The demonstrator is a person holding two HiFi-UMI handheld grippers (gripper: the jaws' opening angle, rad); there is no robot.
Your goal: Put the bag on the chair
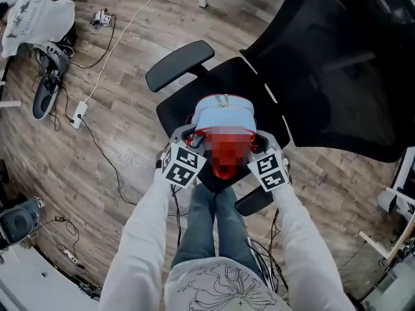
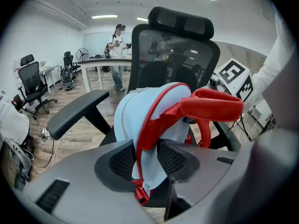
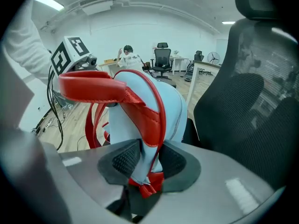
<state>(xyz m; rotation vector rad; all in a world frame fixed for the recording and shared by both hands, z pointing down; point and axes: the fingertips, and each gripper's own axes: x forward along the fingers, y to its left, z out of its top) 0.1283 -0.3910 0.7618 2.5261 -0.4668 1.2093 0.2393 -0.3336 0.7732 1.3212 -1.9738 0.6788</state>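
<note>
A light blue bag with red straps hangs over the seat of a black office chair; whether it touches the seat I cannot tell. My left gripper holds its left side and my right gripper its right side. In the left gripper view the left gripper is shut on the bag's blue fabric and red strap edge. A padded red strap arches to the right. In the right gripper view the right gripper pinches the bag the same way, beside the mesh backrest.
The chair's backrest rises at the right and its left armrest juts toward the upper left. Cables and a power strip lie on the wood floor at the left, near a white sack. A person stands by desks far off.
</note>
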